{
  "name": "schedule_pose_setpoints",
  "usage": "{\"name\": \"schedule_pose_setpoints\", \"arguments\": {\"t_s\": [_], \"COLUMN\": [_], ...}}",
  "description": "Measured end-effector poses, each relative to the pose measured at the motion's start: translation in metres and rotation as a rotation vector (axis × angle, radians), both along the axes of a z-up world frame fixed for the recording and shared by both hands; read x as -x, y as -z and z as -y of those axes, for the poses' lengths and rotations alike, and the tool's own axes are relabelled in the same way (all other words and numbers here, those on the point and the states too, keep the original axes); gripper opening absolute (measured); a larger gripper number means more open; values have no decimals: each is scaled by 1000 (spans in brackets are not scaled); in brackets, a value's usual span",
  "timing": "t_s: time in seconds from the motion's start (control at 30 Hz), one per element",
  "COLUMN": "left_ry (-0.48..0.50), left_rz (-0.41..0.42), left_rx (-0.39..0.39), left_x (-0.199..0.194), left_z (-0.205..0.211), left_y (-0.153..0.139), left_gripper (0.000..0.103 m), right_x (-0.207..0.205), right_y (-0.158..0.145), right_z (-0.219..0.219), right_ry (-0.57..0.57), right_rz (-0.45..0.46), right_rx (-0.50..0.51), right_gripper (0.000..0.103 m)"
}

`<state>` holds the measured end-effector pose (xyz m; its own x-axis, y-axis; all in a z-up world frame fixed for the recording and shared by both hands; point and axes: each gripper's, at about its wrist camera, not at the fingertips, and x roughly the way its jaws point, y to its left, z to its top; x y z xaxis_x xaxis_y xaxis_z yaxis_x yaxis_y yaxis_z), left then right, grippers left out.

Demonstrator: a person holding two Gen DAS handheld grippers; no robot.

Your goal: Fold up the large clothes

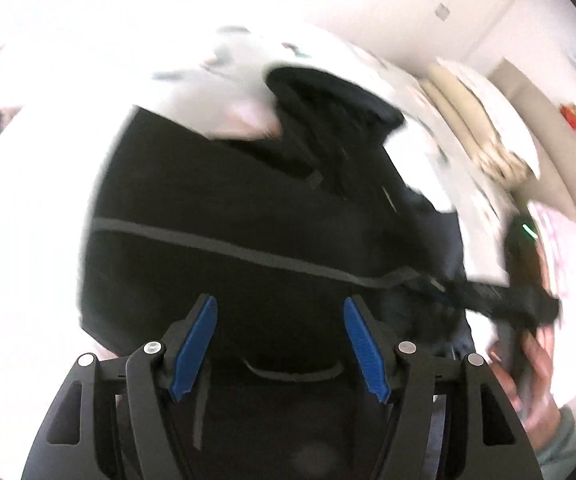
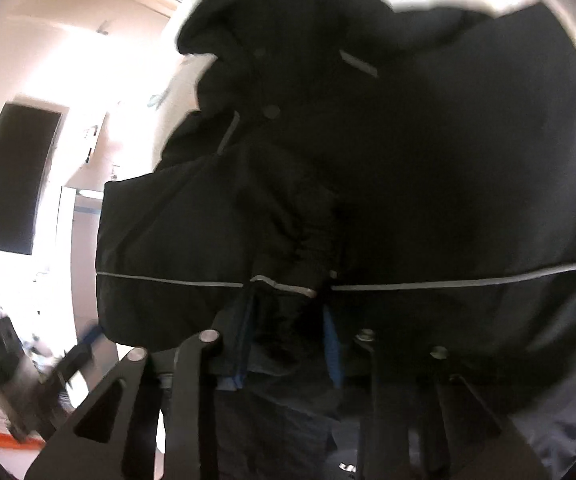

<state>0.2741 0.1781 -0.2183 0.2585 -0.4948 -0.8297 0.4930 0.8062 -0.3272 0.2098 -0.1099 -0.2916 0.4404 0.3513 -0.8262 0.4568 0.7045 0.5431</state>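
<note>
We see the black padded jacket (image 1: 248,216) filling centre, hem at 6 o'clock; bulky, soft, slippery. Left tongs (image 1: 280,344) apart; right tongs (image 2: 288,344) clamped on fabric. Grip seams.

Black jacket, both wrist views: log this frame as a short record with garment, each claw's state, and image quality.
garment: black jacket with a thin grey piping line, lying over a white patterned surface
left claw: open, blue pads apart, nothing between them, hovering over the jacket
right claw: closed on a fold of the jacket, fabric bunched between the blue pads
right hand: visible at the edge of the left wrist view, gripping the tool handle
image quality: motion blur in both views
</note>
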Motion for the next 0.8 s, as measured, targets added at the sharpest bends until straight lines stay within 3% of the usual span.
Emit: {"name": "schedule_pose_setpoints", "arguments": {"t_s": [0.17,0.27,0.37,0.43,0.5,0.57,0.7,0.73,0.8], "left_ry": [-36,6,55,70,78,74,81,84,95], "left_rz": [70,35,-5,5,46,61,49,55,89], "left_rx": [-46,-85,-199,-328,-380,-384,-351,-329,-268], "left_x": [-34,-47,-52,-52,-48,-49,-53,-52,-48], "left_z": [8,31,63,81,87,88,84,77,69], "left_y": [-9,8,49,80,92,94,83,72,45], "left_gripper": [68,68,66,63,63,64,62,62,62], "right_x": [36,61,72,74,77,83,85,86,85], "right_y": [-80,-109,-89,-57,-17,16,16,11,-6], "right_z": [8,26,46,54,62,68,74,74,74], "right_ry": [2,40,68,75,86,119,126,116,107], "right_rz": [61,48,-43,-125,-201,-220,-206,-214,-228], "right_rx": [252,377,401,410,375,299,257,255,258], "right_gripper": [29,29,29,29,30,31,32,34,51]}}
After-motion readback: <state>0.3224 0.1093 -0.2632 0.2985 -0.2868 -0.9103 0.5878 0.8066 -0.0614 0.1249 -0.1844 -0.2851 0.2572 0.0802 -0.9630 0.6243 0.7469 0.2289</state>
